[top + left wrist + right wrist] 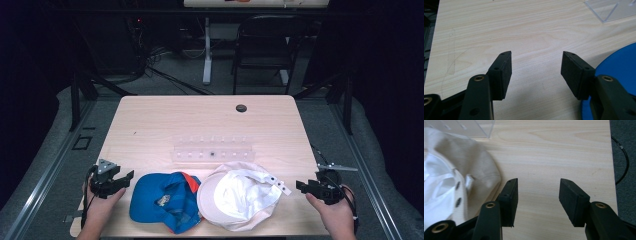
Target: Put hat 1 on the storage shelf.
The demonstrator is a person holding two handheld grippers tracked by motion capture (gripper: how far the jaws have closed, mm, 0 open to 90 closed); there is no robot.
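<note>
**Two caps on a table, a gripper waiting at each side**

A pale wooden table (150, 125) seen from above; near its front edge lie two caps, touching: a blue cap (162, 200) with orange trim on the left, a white cap (237, 197) upside down on the right, its strap pointing right; the left gripper (126, 178) sits just left of the blue cap, jaws spread apart and holding nothing; the right gripper (301, 186) sits near the white cap's strap, jaws likewise released and empty.

Likely risks: because the caps touch, pulling one could drag the other; soft cloth may slip or bunch between the pads; a grip on the loose strap alone might let the white cap swing or fall off the near edge.

Behind the caps, close by, stands a clear plastic rack (212, 152); a cap lifted forward carelessly could knock it; farther back a dark cable hole (241, 108); beyond the table a black chair (262, 45) on grey floor.
</note>
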